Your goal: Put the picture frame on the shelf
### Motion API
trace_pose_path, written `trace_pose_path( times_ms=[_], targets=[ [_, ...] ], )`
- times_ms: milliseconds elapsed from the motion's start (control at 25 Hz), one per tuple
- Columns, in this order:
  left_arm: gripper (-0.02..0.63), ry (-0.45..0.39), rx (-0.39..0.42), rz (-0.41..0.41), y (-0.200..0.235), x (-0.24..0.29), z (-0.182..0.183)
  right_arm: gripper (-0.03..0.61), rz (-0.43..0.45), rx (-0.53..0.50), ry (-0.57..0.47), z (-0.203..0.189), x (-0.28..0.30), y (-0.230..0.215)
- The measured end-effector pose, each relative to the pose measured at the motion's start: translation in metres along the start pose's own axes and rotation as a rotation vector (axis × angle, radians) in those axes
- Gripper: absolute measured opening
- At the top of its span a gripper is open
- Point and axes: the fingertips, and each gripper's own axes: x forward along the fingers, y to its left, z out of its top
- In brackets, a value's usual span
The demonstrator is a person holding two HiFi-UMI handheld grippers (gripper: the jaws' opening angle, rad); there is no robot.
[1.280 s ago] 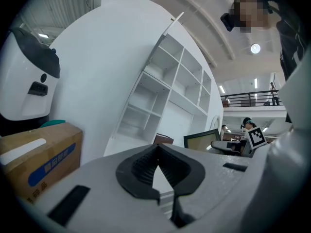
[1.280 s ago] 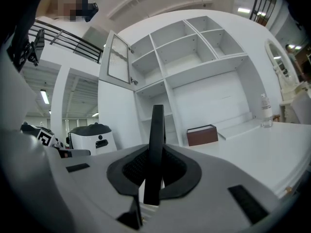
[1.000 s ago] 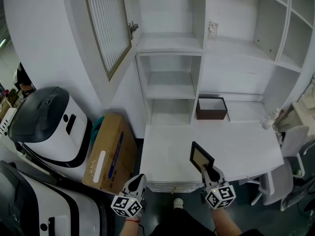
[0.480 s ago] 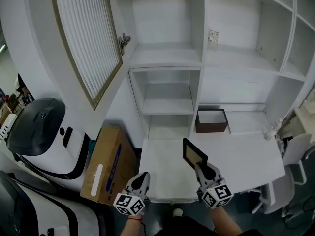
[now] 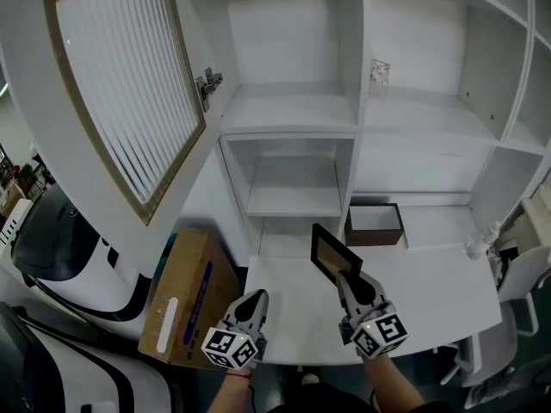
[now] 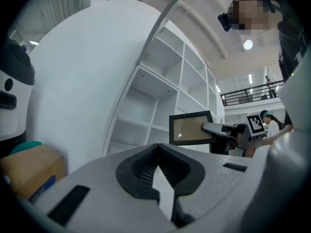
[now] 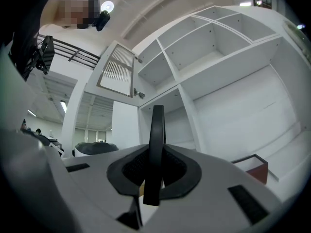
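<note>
Seen from the head view, a person stands facing a white shelf unit [image 5: 288, 114] with many open compartments, and a white bench [image 5: 430, 282] runs along its base. The right gripper [image 5: 349, 284] holds a dark-framed picture frame [image 5: 334, 255] up in the air above the near part of the bench, tilted back and well short of the shelves. In the right gripper view the frame [image 7: 155, 144] shows edge-on, pinched upright between the two fingers. The left gripper [image 5: 255, 301] hangs low beside the bench's front left corner, its fingers pressed together with nothing between them. Its own view looks across at the frame's [image 6: 190, 128] tan face in the other gripper. An open brown box [image 5: 374, 224] sits at the back of the bench, against the shelf unit. A slatted cabinet door [image 5: 120, 93] hangs open on the left above a cardboard box [image 5: 185, 295] on the floor. The task looks roughly half done: the frame is gripped and lifted, but it rests on no shelf yet. What remains is carrying it forward, setting it down in a compartment and letting go.
</note>
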Motion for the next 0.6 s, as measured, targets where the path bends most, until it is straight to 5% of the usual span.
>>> trace_pose_path(
  times_ms=[600],
  targets=[
    [0.005, -0.006, 0.021, 0.041, 0.011, 0.034, 0.007, 0.035, 0.077, 0.059, -0.105, 0.038, 0.056, -0.016]
  ],
)
